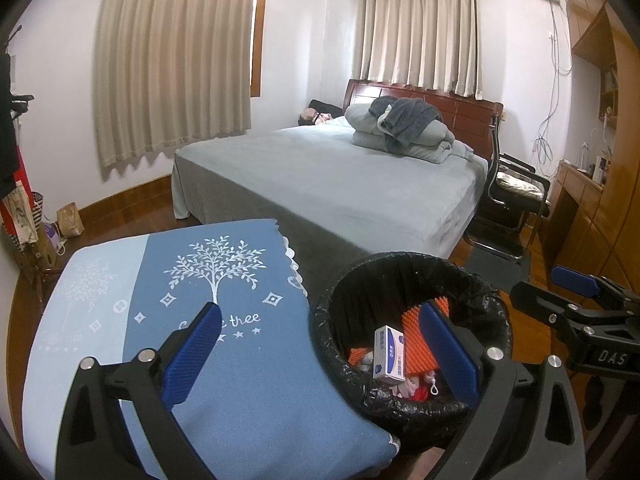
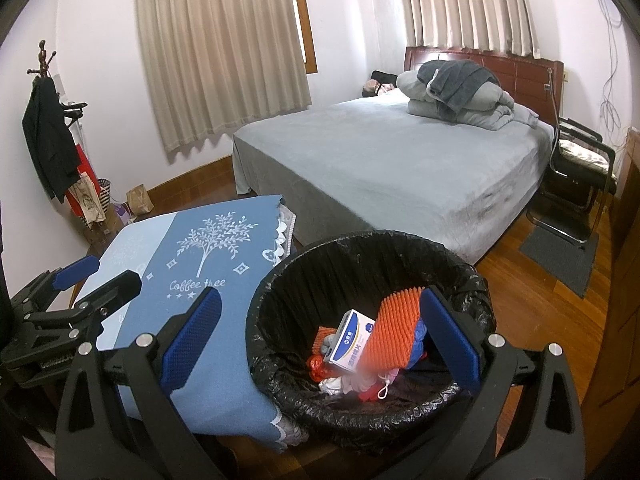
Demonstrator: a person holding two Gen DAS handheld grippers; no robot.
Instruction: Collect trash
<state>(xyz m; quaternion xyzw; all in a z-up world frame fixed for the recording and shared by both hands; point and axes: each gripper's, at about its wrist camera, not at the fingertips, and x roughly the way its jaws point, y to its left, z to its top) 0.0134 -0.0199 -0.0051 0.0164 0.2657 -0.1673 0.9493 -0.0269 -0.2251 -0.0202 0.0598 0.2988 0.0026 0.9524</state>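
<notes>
bedroom, filled bin point(image 2: 472, 280), grippers point(image 2: 320, 340) wide

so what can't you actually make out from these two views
- Box label in the bin: partly blurred in the right wrist view, too small in the left.
- Bin bottom: buried under the orange foam net and other trash.
- Floor under the blue-clothed table: hidden by the cloth.

The left gripper point(image 1: 320, 344) is wide open and holds nothing. The right gripper point(image 2: 320, 340) is wide open too, also holding nothing. They sit side by side.
</notes>
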